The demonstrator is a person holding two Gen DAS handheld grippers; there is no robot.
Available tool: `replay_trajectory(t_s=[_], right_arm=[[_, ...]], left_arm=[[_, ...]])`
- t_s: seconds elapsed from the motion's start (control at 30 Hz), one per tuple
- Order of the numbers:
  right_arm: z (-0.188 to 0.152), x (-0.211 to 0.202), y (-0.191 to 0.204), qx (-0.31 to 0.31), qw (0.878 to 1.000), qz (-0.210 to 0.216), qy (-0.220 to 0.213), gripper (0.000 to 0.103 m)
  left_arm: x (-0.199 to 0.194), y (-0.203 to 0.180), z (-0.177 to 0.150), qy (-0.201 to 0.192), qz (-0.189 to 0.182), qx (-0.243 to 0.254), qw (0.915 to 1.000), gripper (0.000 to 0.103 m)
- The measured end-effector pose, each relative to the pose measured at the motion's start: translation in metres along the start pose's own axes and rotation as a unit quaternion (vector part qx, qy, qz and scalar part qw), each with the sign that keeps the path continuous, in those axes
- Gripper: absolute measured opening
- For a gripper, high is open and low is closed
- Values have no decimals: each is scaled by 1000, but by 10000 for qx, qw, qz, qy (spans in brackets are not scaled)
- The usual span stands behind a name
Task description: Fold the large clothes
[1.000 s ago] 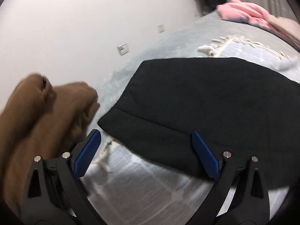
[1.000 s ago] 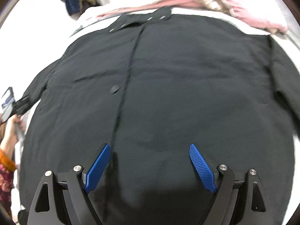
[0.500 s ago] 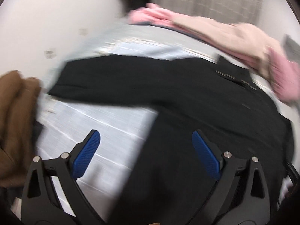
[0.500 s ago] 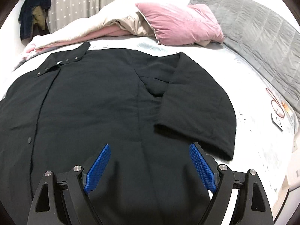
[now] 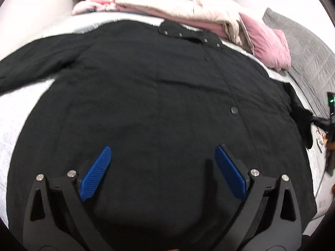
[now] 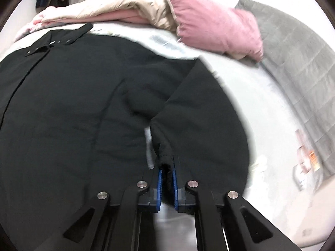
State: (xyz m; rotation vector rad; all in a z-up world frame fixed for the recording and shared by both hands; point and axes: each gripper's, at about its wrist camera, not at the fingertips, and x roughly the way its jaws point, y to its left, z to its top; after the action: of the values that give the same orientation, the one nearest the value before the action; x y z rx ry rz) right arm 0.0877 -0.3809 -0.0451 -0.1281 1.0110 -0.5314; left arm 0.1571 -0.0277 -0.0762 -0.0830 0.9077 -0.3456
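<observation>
Right wrist view showed the right hand-held gripper (image 6: 166, 183) with its blue pads having just closed, black fabric from the cuff end of the right sleeve (image 6: 194, 121) pinched between them. That sleeve ran away from the pads toward the shoulder, its long axis slanting up and slightly left, alongside the body of the black coat (image 6: 62, 104), which lay spread front-up on the bed (image 6: 261, 104) with its collar toward the pink pillow (image 6: 213, 27) and piled bedding.

From the left wrist view, the left hand-held gripper (image 5: 163, 173) hovered wide, nothing between its pads, above the lower front of the coat near the hem; the left sleeve (image 5: 35, 62) stretched out flat to the far left, well apart from it.

Judging by this, the right hand was the nearer one for the coming fold: the pinched cuff probably needed carrying leftward, across the sleeve's axis, onto the coat's chest.
</observation>
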Motion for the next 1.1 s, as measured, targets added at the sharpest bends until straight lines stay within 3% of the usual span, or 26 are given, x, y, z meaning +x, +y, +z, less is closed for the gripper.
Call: replay_trajectory(t_s=[0.17,0.3,0.37,0.4,0.43,0.47,0.53,0.6,0.7,0.77,0.83,0.93,0.97,1.0,1.03,1.1], right_arm=[[39,-14,-66,49,9956,-918,-206,7],[82,4,-137,341,9770,-2088,-267,9],[96,17,-175,636,9618,-2661,-112,17],[100,19,-201,955,9480,-3034,-99,20],[95,13,-216,1224,9397,-3190,-132,29],[90,7,-237,1690,9323,-3189,-219,48],[76,0,-261,2460,9292,-2730,-400,77],[51,0,-273,2942,9329,-2021,-478,81],[12,32,-270,3282,9408,-845,46,81],[-18,58,-260,3503,9346,-365,495,81],[-48,79,-253,3810,9206,-30,859,81],[-89,111,-255,4576,8791,354,1288,81],[-101,119,-253,4936,8582,590,1279,79],[-108,122,-253,5223,8410,748,1194,78],[-110,119,-252,5425,8317,712,939,62],[-101,118,-251,5300,8417,760,694,21]], left_arm=[[1,3,2,-122,-55,-90,9999,99],[7,-3,-4,-139,40,63,9999,99],[7,-5,-5,-136,87,162,9997,99],[5,-5,-6,-150,92,185,9997,99],[4,-4,-5,-172,94,190,9996,99],[4,-4,-4,-175,93,185,9996,99],[3,-2,-3,-164,75,131,9998,99],[4,-1,-3,-137,51,86,9999,99],[5,-1,-4,-108,35,62,9999,99],[5,-2,-4,-111,65,107,9999,99],[6,-2,-5,-104,108,155,9998,99],[9,-2,-7,-59,146,189,9997,99],[11,-2,-7,-43,155,194,9997,99],[11,-2,-8,-33,159,196,9997,99],[12,-2,-8,-26,161,203,9997,99],[13,-2,-8,-21,165,220,9996,99]])
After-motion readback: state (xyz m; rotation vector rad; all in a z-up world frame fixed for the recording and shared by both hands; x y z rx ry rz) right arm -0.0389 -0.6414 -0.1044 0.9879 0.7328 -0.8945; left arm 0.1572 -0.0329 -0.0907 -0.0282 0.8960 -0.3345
